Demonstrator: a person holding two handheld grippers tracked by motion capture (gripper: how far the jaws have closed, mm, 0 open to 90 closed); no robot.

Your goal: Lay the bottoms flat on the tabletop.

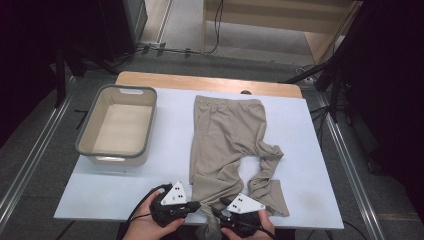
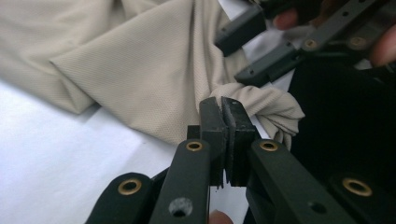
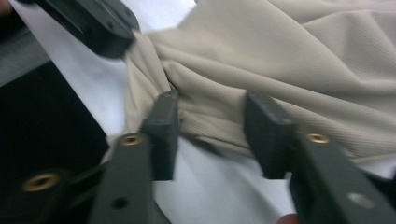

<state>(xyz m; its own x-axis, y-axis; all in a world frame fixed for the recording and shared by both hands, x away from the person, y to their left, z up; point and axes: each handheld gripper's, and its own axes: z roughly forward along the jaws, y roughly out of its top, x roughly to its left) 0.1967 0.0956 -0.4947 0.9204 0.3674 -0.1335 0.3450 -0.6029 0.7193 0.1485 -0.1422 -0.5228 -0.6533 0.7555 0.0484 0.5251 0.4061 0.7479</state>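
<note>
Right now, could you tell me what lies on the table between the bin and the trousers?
Nothing: in the high view, bare white table runs between the bin and the trousers.

Grey floor (image 1: 45, 145), wooden table edge (image 1: 200, 82), dim room

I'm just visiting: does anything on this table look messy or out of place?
Yes. The beige trousers lie askew: the leg at the picture's right is twisted and bunched, and the cuff nearest the person hangs over the table's front edge.
</note>
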